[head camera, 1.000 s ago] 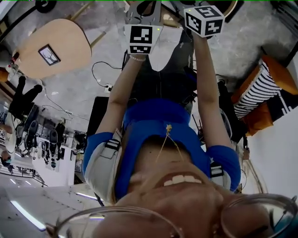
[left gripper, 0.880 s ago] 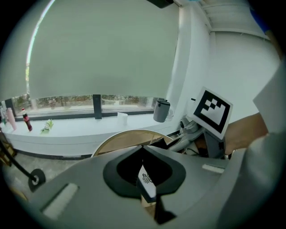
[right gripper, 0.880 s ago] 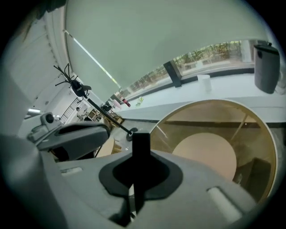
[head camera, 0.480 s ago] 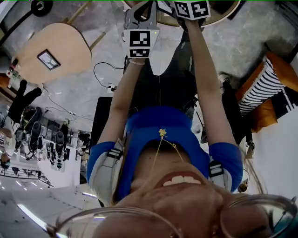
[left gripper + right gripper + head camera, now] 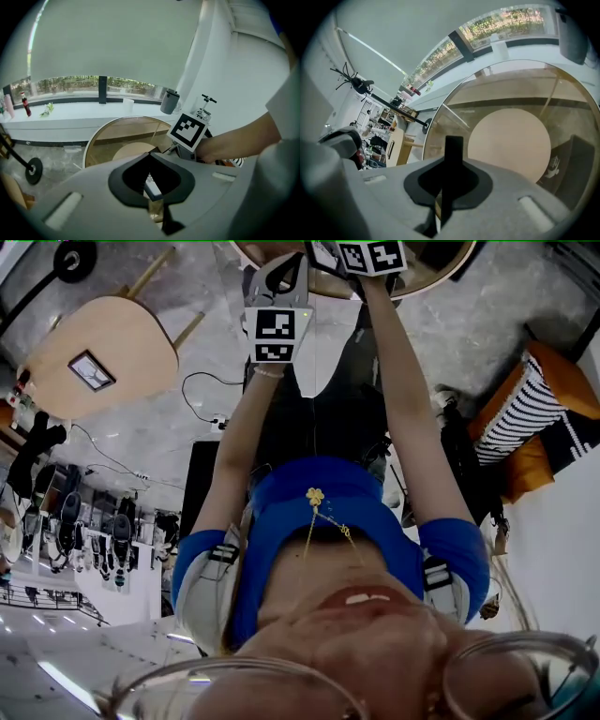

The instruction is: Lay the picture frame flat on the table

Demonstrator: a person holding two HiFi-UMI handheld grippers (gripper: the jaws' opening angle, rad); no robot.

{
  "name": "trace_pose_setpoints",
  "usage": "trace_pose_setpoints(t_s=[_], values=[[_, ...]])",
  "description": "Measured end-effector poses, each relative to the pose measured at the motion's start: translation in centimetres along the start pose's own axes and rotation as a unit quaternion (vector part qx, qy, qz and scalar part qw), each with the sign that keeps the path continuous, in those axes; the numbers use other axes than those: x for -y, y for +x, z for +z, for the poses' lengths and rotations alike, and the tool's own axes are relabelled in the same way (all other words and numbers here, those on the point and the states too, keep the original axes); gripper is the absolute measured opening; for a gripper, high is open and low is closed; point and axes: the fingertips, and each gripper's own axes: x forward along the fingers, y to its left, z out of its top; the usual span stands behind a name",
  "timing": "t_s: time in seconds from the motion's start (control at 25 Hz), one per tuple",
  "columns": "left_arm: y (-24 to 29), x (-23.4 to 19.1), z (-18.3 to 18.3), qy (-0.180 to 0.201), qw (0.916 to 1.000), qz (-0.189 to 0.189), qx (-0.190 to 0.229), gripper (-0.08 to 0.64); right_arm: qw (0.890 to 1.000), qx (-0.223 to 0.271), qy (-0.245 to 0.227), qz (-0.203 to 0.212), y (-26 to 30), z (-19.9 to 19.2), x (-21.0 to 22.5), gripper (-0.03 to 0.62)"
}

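Head view showed the reaching step: left gripper [image 5: 168,224] and right gripper [image 5: 451,145] both clenched, empty; grasping the picture frame [image 5: 91,370] likely needed jaws opened.

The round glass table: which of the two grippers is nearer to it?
Right. The right gripper is at the rim of the round glass table, which fills its view; the left gripper is a little farther back, toward the person.

We log: striped cushion [image 5: 521,420] on orange sofa [image 5: 568,381] | black cable [image 5: 186,390] on floor [image 5: 487,324] | grey cylinder [image 5: 169,101] at windowsill's [image 5: 70,113] right end.
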Motion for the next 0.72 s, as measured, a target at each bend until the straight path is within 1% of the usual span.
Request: trace_pose_setpoints(t_s=[0.08,0.2,0.28,0.4,0.52,0.6,0.72], values=[[0.1,0.1,-0.5,0.003,0.9999,-0.004,-0.008,-0.003,1.000,0.004,-0.016,-0.015,0.1,0.2,0.5,0.019],[0.5,0.0,-1.0,-0.004,0.9999,-0.002,-0.015,-0.003,0.996,0.018,-0.054,-0.064,0.0,0.5,1.7,0.042],[0.8,-0.3,-1.2,-0.012,0.9998,0.004,-0.016,-0.003,0.991,0.039,-0.072,-0.101,-0.1,0.5,2.3,0.054],[1.4,-0.7,-1.1,-0.019,0.9997,0.009,-0.014,-0.003,0.982,0.074,-0.105,-0.136,0.2,0.6,2.6,0.072],[2.0,-1.2,-0.9,-0.024,0.9996,0.010,-0.014,-0.003,0.977,0.090,-0.118,-0.151,0.2,0.8,3.2,0.082],[2.3,-1.5,-0.9,-0.026,0.9995,0.012,-0.015,-0.003,0.978,0.083,-0.118,-0.150,0.3,0.6,3.6,0.089],[2.4,-1.5,-1.3,-0.036,0.9991,0.014,-0.019,-0.003,0.981,0.079,-0.116,-0.136,0.1,0.6,3.6,0.092]])
